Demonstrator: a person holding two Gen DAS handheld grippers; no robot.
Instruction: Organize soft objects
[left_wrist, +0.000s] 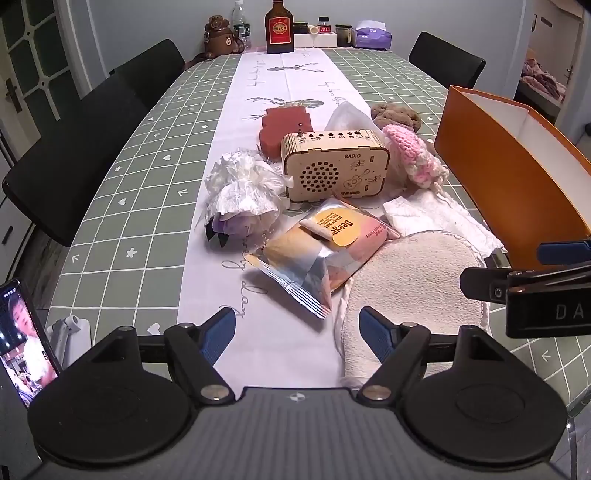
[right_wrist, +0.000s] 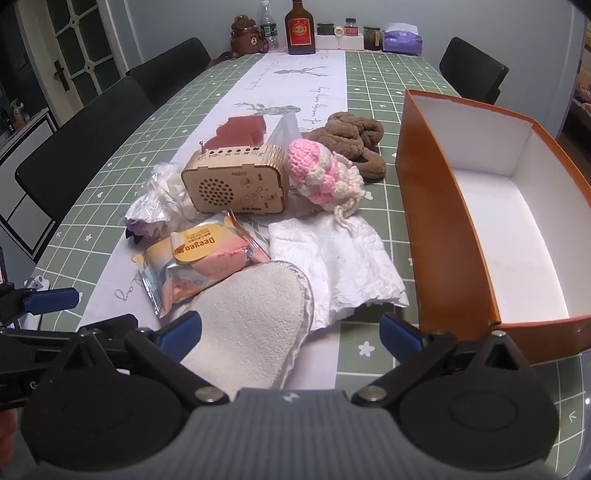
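A pile of items lies on the table runner. Nearest is a cream terry pad (left_wrist: 410, 291) (right_wrist: 251, 325), with a white crumpled cloth (right_wrist: 343, 258) (left_wrist: 432, 218) beside it. Behind them sit a pink-and-white crocheted piece (right_wrist: 325, 177) (left_wrist: 413, 158), a brown plush item (right_wrist: 351, 140) (left_wrist: 395, 114), a red sponge (left_wrist: 284, 125) (right_wrist: 240, 131) and a white ribbon bundle (left_wrist: 240, 192) (right_wrist: 159, 199). An open orange box (right_wrist: 458, 236) (left_wrist: 509, 173) stands empty on the right. My left gripper (left_wrist: 297, 332) hangs open above the runner. My right gripper (right_wrist: 291, 336) is open over the terry pad's edge, holding nothing.
A wooden radio (left_wrist: 332, 166) (right_wrist: 236, 184) and a foil snack packet (left_wrist: 317, 247) (right_wrist: 203, 258) lie among the soft things. Bottles, jars and a tissue box (left_wrist: 371, 35) line the far end. Black chairs (left_wrist: 81, 147) flank the table. A phone (left_wrist: 22, 336) stands at the near left.
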